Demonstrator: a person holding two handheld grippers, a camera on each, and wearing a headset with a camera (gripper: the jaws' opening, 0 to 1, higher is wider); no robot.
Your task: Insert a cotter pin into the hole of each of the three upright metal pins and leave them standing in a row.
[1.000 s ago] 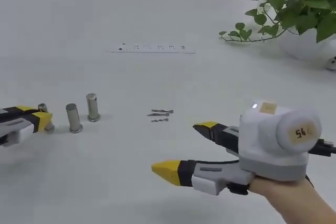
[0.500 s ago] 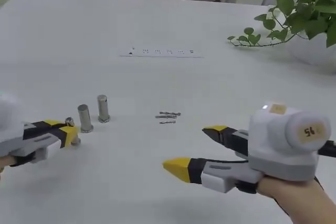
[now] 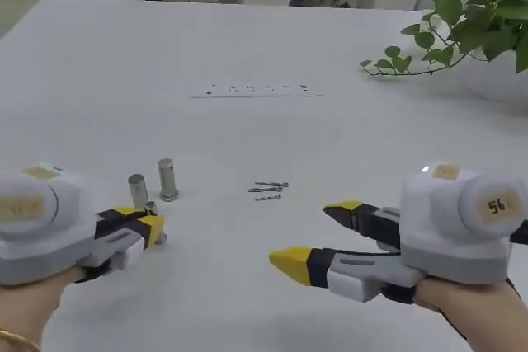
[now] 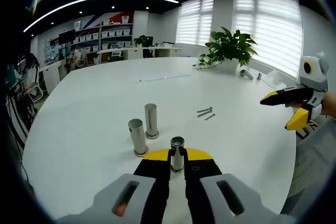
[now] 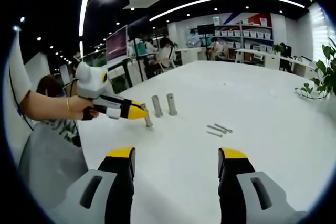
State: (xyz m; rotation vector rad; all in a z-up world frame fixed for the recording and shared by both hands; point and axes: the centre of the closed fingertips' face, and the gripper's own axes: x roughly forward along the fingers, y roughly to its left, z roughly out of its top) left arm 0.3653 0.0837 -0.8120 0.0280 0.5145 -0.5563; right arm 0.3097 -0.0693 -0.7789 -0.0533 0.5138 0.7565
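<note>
Two upright metal pins [image 3: 167,179] [image 3: 138,191] stand on the white table left of centre. A third metal pin [image 3: 151,208] is upright between the jaws of my left gripper [image 3: 153,224], just in front of those two. In the left gripper view the held pin [image 4: 177,153] is clamped at the tips of the left gripper [image 4: 177,162], with the standing pins [image 4: 138,136] [image 4: 151,120] behind it. Three cotter pins [image 3: 268,190] [image 4: 206,113] [image 5: 218,129] lie together mid-table. My right gripper [image 3: 318,234] [image 5: 176,156] hovers open and holds nothing, nearer than and right of the cotter pins.
A white power strip [image 3: 257,90] lies flat farther back on the table. A leafy plant [image 3: 470,6] in a white pot stands at the far right. Office desks and chairs lie beyond the table's far edge.
My left gripper has carried the third metal pin rightward, from well left of the two standing pins to just in front of them. The right gripper has stayed open and about in place.
</note>
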